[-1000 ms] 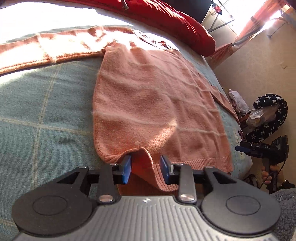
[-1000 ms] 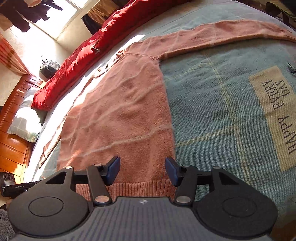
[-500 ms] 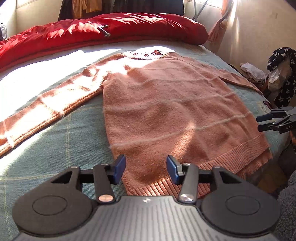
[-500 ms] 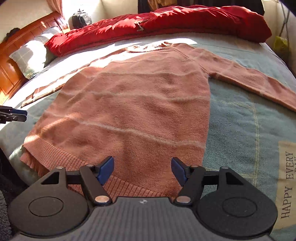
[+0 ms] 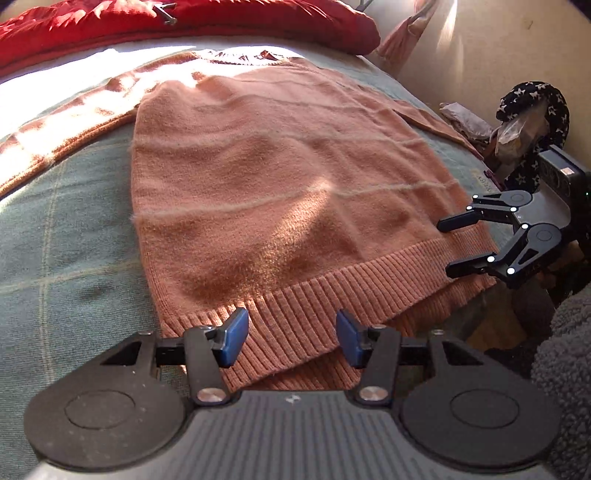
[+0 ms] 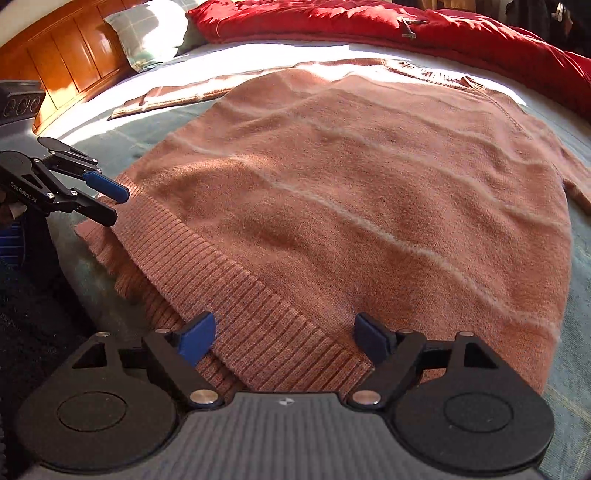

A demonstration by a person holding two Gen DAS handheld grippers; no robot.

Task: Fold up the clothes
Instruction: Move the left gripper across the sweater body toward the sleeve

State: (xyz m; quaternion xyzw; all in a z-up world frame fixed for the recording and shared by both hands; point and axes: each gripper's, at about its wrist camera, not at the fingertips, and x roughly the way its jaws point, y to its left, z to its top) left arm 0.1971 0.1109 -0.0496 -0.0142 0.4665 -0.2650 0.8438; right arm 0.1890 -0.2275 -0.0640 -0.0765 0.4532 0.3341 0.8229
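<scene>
Sweater [image 5: 280, 192]: I see it spread flat on the blanket [image 5: 66, 229], ribbed hem nearest both my grippers.
Left gripper [image 5: 291, 336]: released, jaws apart over the hem.
Right gripper [image 6: 284, 336]: released, jaws straddling the hem's other end.
Beyond: red duvet [image 6: 406, 22] past the collar.

A fuzzy, matt knitted sweater [image 5: 280, 177] in salmon wool-like yarn, with thin pale stripes and a ribbed hem [image 6: 229, 295]. Beneath it, a flat-woven, matt teal blanket [image 5: 66, 229]. A red quilted cover [image 6: 388, 22] with a slight sheen and a metal zip pull. A glossy varnished wooden headboard [image 6: 66, 55]. Each gripper, left [image 5: 291, 334] and right [image 6: 284, 334], is matt black plastic with smooth blue pads [image 5: 233, 334] and shiny metal pivot pins.
</scene>
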